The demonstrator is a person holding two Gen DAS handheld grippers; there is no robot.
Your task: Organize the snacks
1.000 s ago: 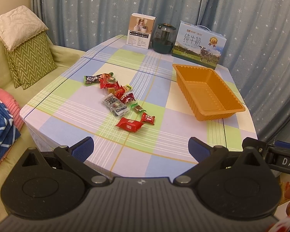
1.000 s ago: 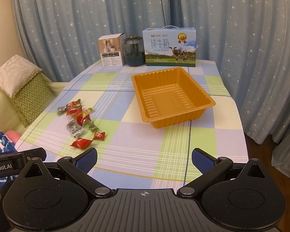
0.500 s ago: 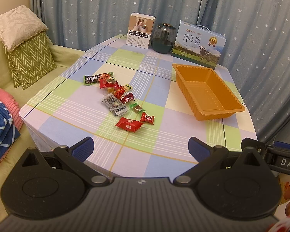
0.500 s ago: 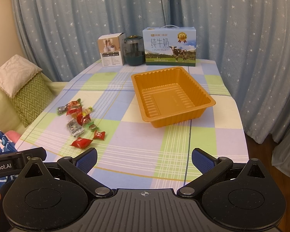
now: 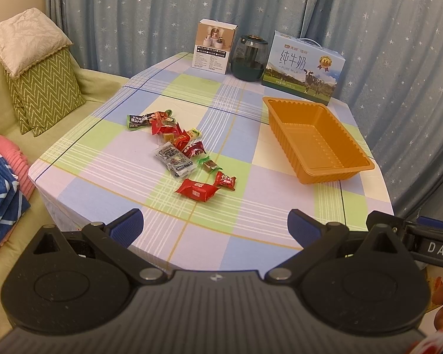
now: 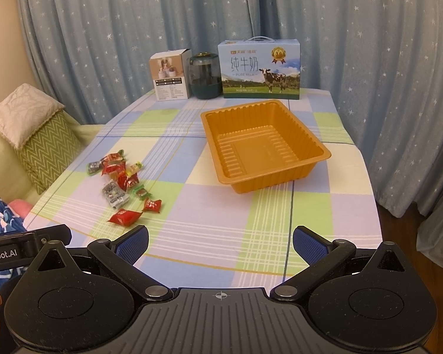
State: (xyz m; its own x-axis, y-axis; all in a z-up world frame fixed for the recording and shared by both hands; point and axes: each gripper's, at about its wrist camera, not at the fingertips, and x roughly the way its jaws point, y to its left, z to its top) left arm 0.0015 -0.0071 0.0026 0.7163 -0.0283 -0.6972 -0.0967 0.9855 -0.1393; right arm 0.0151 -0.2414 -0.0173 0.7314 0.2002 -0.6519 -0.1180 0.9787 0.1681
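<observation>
Several wrapped snacks (image 5: 180,150) lie in a loose line on the checked tablecloth, left of middle; they also show in the right wrist view (image 6: 122,185). The nearest is a red packet (image 5: 196,189). An orange plastic tray (image 5: 316,138) stands to their right with nothing in it, also in the right wrist view (image 6: 262,144). My left gripper (image 5: 214,227) is open and holds nothing, above the table's near edge. My right gripper (image 6: 220,242) is open and holds nothing, over the near edge in front of the tray.
A white box (image 6: 171,75), a dark jar (image 6: 204,75) and a milk carton (image 6: 258,69) stand at the table's far edge before blue curtains. A sofa with cushions (image 5: 38,67) is to the left. The other gripper's body (image 5: 422,239) shows at the lower right.
The left gripper has shifted very slightly; the table objects and the right gripper have not visibly moved.
</observation>
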